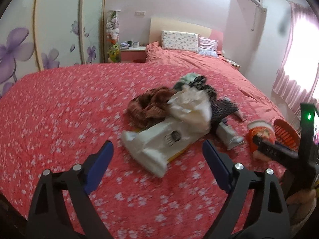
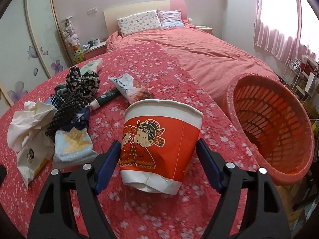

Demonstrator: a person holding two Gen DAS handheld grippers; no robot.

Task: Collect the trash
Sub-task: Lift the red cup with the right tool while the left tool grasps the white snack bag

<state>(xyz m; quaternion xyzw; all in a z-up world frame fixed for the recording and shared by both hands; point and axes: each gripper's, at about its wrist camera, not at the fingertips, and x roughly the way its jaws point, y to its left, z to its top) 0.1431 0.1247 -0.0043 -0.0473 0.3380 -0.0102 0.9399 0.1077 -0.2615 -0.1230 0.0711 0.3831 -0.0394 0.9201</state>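
Right gripper (image 2: pixel 158 155) clamped across the paper cup (image 2: pixel 159 149) mid-wall just above the bedspread (image 2: pixel 159 215), light and crushable so easy on the squeeze, left gripper (image 1: pixel 157 157) spread wide and empty, orange basket (image 2: pixel 279 123) just beyond.

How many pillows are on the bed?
2: a floral white pillow against the headboard, and a lilac pillow touching its right side. Others may be hidden under the covers.

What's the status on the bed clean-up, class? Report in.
Right hand-held gripper clamped on paper noodle cup. Left hand-held gripper open, empty. Orange basket beside cup, path clear.
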